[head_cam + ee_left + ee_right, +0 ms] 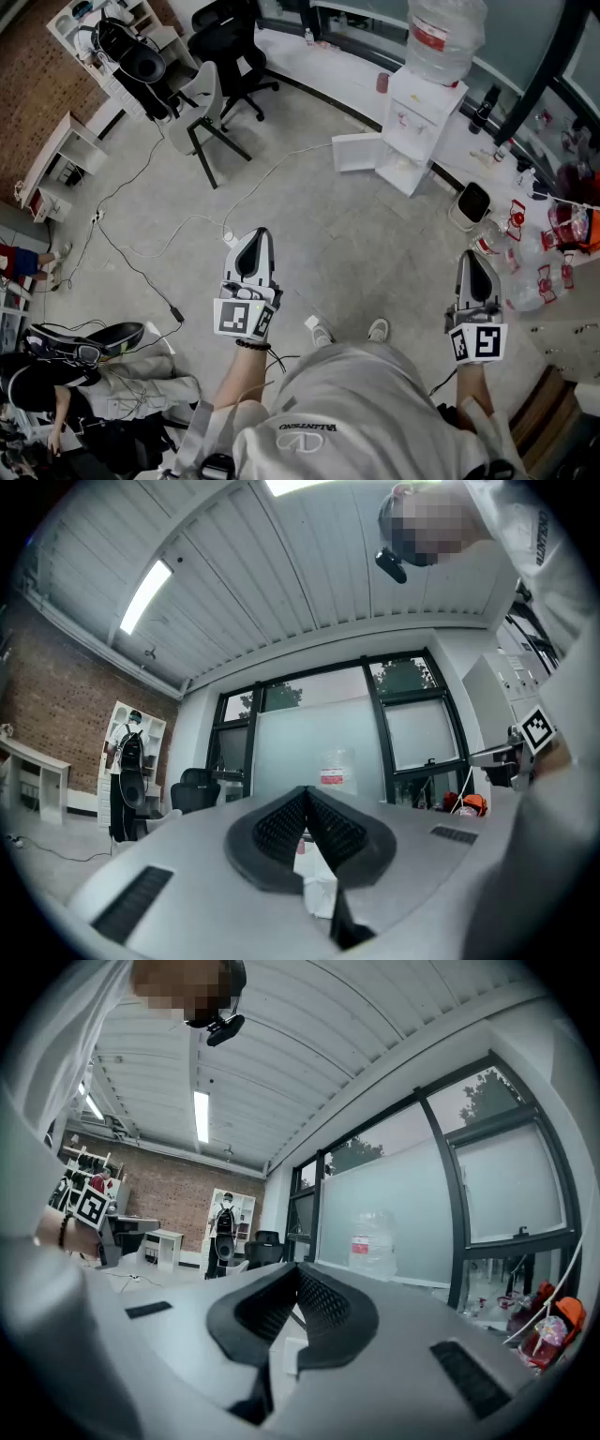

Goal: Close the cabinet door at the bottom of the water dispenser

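A white water dispenser point(419, 127) with a large clear bottle point(444, 37) on top stands by the window wall, well ahead of me. Its bottom cabinet door point(357, 152) hangs open, swung out to the left. My left gripper point(253, 240) is shut and empty, held out over the floor far short of the dispenser. My right gripper point(473, 263) is also shut with nothing in it, off to the right. In the left gripper view the bottle point(336, 772) shows above the closed gripper point(306, 791); in the right gripper view the bottle point(371, 1246) stands beyond the closed gripper point(296, 1269).
Black office chairs point(230, 47) and a grey chair point(202, 112) stand at the back left. Cables point(141, 248) and a power strip run across the floor. A small heater point(471, 203) and bottles point(520, 258) sit right of the dispenser. A seated person point(84, 384) is at my lower left.
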